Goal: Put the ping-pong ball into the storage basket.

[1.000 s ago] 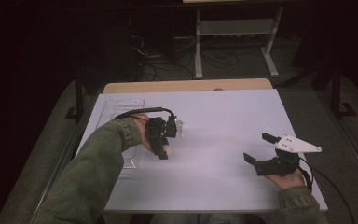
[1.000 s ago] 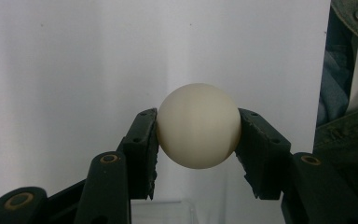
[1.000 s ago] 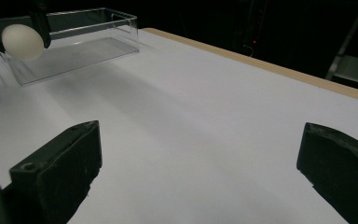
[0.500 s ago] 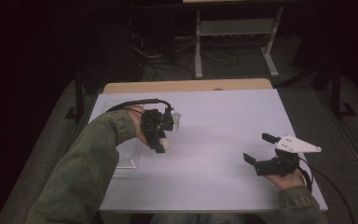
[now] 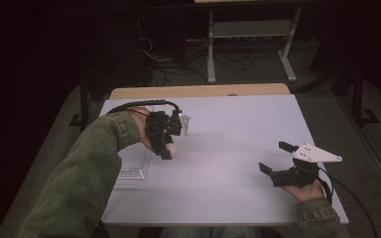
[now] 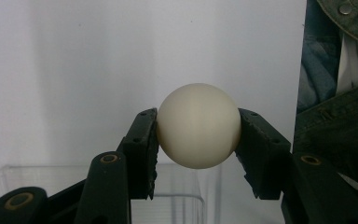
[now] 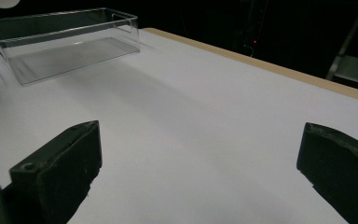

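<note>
The left gripper (image 5: 166, 151) is pinching a white ball (image 6: 198, 125) across its widest part, one black jaw pressed to each side, so the ball sits centred and cannot roll out; the grip looks secure. In the high view the ball (image 5: 171, 148) shows just below the gripper body, held clear above the desk (image 5: 238, 129) near its left half. A clear plastic tray (image 5: 131, 161) stands on the desk at the left edge, close beside and below the left forearm; in the left gripper view its transparent rim (image 6: 98, 172) lies directly under the jaws, which suggests the ball is either bound for it or taken from it, and which of the two cannot be told. The right gripper (image 5: 276, 160) rests low near the front right of the desk with jaws spread wide and nothing between them, apparently parked out of the way. In the right gripper view the tray (image 7: 65, 37) lies well apart across bare white surface. Open room: the middle and far right of the desk are unobstructed, giving the left hand free travel in those directions. Edges to watch: the tray's thin walls beneath the ball, and the desk's left edge just beyond the tray, where a dropped ball could run off.
</note>
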